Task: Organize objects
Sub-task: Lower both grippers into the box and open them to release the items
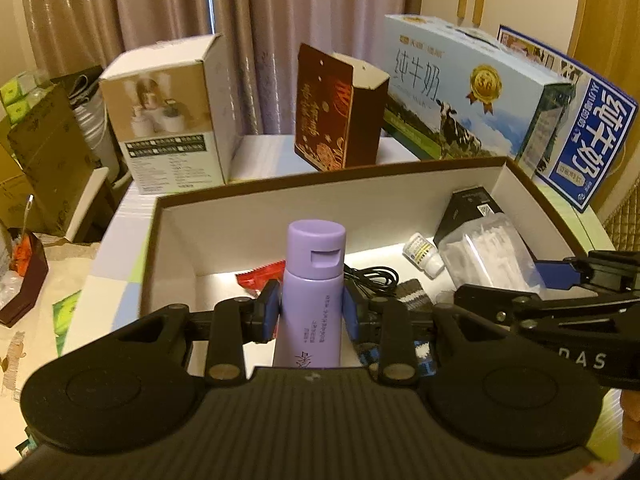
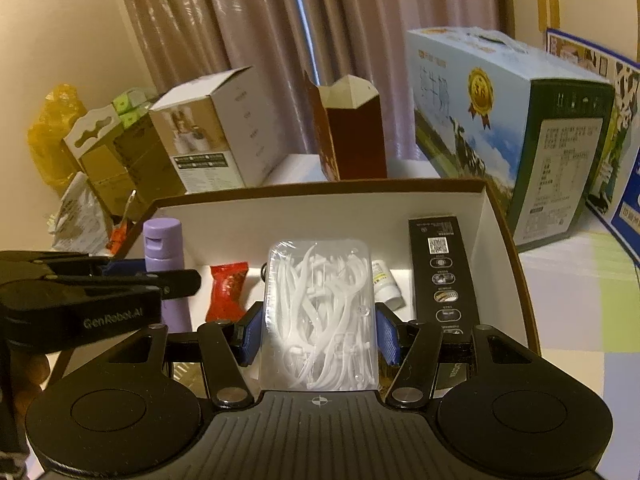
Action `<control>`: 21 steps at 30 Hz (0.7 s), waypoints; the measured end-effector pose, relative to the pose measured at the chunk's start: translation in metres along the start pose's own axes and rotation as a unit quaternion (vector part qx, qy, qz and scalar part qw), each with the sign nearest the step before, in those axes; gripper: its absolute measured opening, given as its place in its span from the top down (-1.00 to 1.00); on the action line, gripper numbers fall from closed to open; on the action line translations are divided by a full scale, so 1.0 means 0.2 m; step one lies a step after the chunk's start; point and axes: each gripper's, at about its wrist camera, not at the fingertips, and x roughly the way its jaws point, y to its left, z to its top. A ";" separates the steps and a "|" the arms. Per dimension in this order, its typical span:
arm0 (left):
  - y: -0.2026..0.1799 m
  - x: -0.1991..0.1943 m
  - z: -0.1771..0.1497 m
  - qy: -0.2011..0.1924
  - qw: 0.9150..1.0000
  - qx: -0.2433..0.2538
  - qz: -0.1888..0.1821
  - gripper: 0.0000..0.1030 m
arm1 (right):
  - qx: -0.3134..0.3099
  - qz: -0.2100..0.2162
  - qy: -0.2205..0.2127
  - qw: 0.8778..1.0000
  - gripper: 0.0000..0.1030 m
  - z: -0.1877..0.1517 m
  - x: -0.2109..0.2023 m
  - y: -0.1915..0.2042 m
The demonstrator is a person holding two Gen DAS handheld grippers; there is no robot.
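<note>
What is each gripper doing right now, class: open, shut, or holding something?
Left gripper: shut on the purple bottle, held upright.
Right gripper: shut on the clear case of floss picks.

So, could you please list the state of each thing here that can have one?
Left gripper: shut on purple bottle, upright, capped.
Right gripper: shut on floss pick case, closed.
Brown box: open, lidless.
Dark red carton: top open.
Milk carton: closed.
</note>
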 end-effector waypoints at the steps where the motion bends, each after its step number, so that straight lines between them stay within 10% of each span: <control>1: -0.01 0.02 0.00 0.004 1.000 0.000 -0.002 0.46 | 0.004 0.000 0.002 1.000 -0.05 0.00 0.01 -0.01; 21: 0.03 0.14 -0.02 0.039 0.999 0.003 -0.004 0.13 | 0.017 0.008 0.018 1.000 -0.05 0.00 0.08 0.00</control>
